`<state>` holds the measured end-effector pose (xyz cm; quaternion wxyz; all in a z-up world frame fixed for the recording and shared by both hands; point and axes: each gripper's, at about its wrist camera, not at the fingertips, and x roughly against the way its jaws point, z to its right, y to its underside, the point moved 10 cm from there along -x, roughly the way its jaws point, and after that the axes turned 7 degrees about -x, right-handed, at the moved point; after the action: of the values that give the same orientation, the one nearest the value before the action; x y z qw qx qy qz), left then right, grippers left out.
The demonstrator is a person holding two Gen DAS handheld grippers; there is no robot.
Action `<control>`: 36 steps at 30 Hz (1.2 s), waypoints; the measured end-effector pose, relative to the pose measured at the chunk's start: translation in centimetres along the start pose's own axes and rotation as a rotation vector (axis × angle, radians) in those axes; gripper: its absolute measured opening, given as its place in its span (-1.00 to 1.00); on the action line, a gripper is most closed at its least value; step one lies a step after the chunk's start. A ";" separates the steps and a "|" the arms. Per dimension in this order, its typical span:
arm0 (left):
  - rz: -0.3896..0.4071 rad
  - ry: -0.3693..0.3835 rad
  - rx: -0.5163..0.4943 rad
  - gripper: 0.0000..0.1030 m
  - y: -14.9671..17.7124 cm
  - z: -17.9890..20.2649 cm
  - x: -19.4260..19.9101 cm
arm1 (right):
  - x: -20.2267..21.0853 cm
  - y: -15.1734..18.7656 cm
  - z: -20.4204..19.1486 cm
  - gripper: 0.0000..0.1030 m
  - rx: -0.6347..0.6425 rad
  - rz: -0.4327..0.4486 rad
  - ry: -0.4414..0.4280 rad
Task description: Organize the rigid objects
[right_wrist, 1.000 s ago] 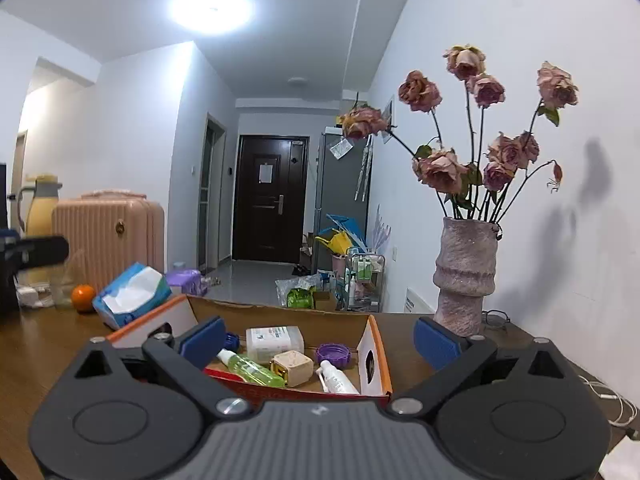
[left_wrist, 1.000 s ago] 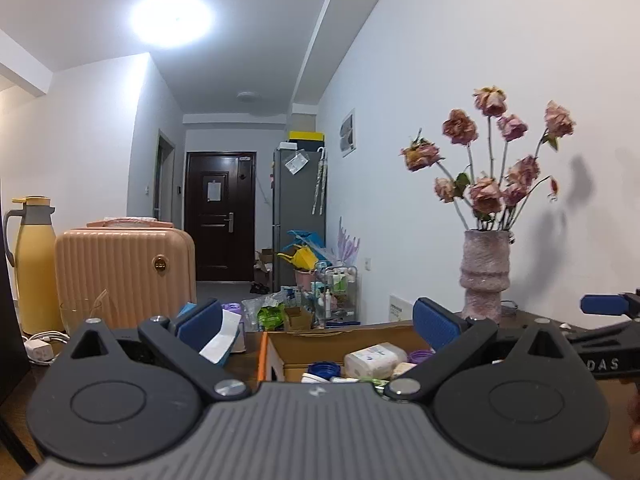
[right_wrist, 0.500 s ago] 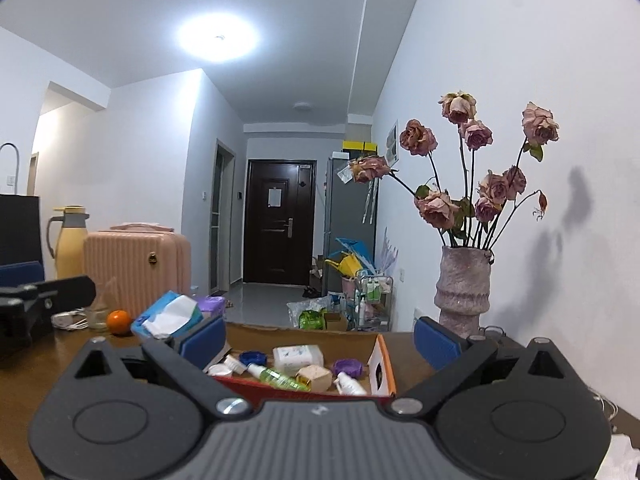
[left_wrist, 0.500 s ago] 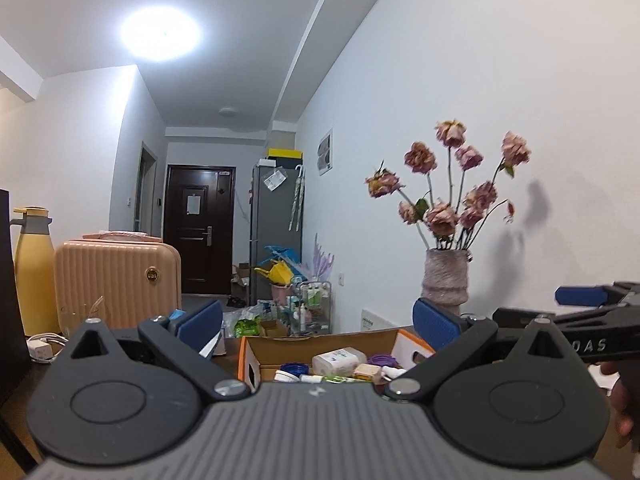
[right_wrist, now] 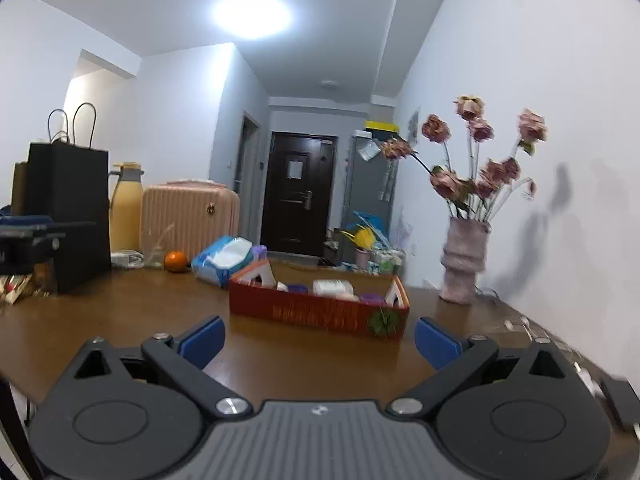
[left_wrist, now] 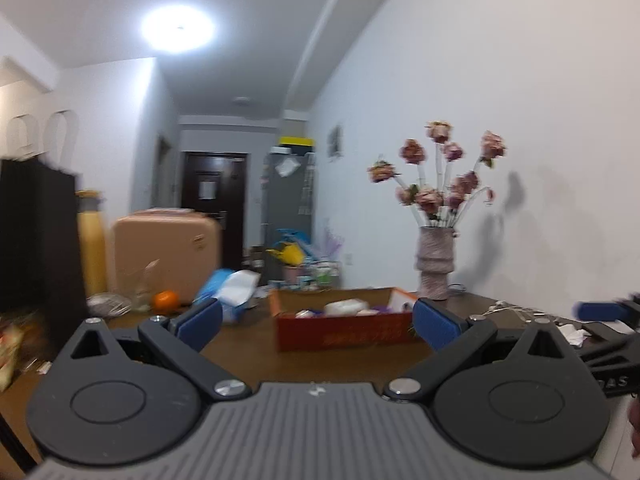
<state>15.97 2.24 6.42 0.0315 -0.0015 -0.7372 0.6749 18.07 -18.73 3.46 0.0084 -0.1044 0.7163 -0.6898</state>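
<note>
A red cardboard box [right_wrist: 320, 314] stands on the brown table [right_wrist: 120, 320], holding several small jars and bottles, among them a white jar [right_wrist: 333, 287]. It also shows in the left wrist view [left_wrist: 344, 330]. My right gripper [right_wrist: 318, 340] is open and empty, well back from the box. My left gripper [left_wrist: 318, 326] is open and empty, also back from the box. The right gripper's blue tip [left_wrist: 602, 311] shows at the right edge of the left wrist view.
A vase of dried roses [right_wrist: 464, 266] stands right of the box by the wall. A tissue pack [right_wrist: 222, 260], an orange [right_wrist: 176, 261], a pink suitcase [right_wrist: 188, 216], a yellow flask [right_wrist: 126, 216] and a black paper bag [right_wrist: 68, 212] stand at left. White cables [left_wrist: 508, 308] lie at right.
Both grippers have pulled back and away from the box, which now looks smaller and farther. More of the table and the black bag have come into view. Jaws stay open.
</note>
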 end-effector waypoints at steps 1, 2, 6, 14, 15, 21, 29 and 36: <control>0.004 -0.040 0.012 1.00 1.2 -0.6 1.8 | 1.8 0.9 -0.1 0.97 -0.038 0.030 0.026; 0.006 -0.075 0.009 1.00 2.5 -1.0 3.5 | 3.6 2.1 -0.3 0.97 -0.083 0.047 0.044; -0.067 -0.016 -0.066 1.00 6.6 1.3 6.8 | 7.6 5.5 -2.0 0.97 -0.123 -0.027 -0.018; -0.025 0.049 -0.088 1.00 5.9 1.8 7.7 | 8.9 4.3 -2.2 0.97 -0.090 0.018 0.034; -0.023 0.042 -0.086 1.00 5.7 1.5 7.6 | 8.9 4.3 -2.5 0.97 -0.089 0.019 0.025; -0.004 0.034 -0.090 1.00 4.9 1.4 7.3 | 8.9 3.6 -2.3 1.00 -0.094 0.027 0.019; -0.016 0.026 -0.075 1.00 5.1 1.1 7.0 | 8.1 3.6 -2.4 1.00 -0.084 0.013 0.020; -0.016 0.027 -0.078 1.00 5.0 1.2 6.9 | 7.9 3.8 -2.7 1.00 -0.078 0.005 0.011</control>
<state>8.81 1.79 1.63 0.0468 -0.0061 -0.7625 0.6453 9.39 -17.23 0.89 0.0019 -0.0993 0.7431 -0.6618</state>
